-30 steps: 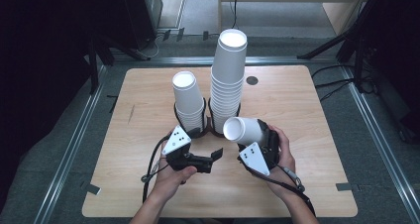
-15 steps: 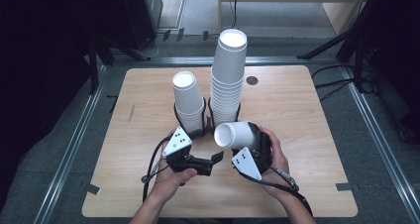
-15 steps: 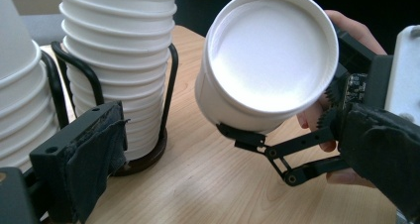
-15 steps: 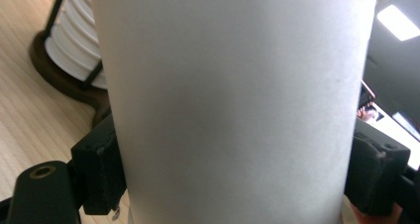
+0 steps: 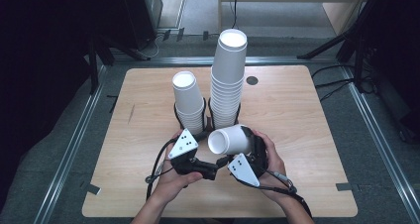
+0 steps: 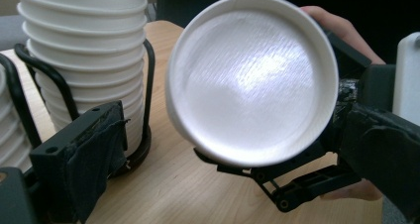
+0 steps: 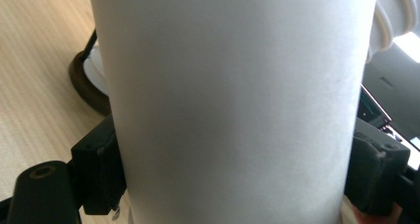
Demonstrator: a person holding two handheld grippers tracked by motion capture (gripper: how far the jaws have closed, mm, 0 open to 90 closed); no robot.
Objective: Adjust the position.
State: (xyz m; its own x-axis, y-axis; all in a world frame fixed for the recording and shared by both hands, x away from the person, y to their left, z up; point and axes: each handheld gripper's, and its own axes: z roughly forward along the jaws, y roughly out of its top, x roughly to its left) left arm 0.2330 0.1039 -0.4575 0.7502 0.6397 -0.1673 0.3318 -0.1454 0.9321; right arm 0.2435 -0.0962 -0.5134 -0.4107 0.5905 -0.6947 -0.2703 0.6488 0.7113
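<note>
My right gripper (image 5: 241, 153) is shut on a single white paper cup (image 5: 229, 140), which lies on its side just above the table. The cup's wall (image 7: 233, 100) sits pressed between both pads. One round end of the cup (image 6: 252, 80) faces my left gripper (image 5: 212, 167), which points right toward it from close by. The left gripper is open; its left pad (image 6: 96, 159) is bare. Behind stand a short cup stack (image 5: 186, 96) and a tall cup stack (image 5: 227, 80), each in a black wire holder.
The wooden table (image 5: 307, 115) has bare room on its left and right sides. A small dark disc (image 5: 252, 80) is set in the top near the tall stack. Metal rails (image 5: 74, 149) run along the table's edges, and cables trail from both grippers.
The right hand has turned the held cup, so that its round end has swung down and left toward the left gripper. The left gripper has stayed put.
</note>
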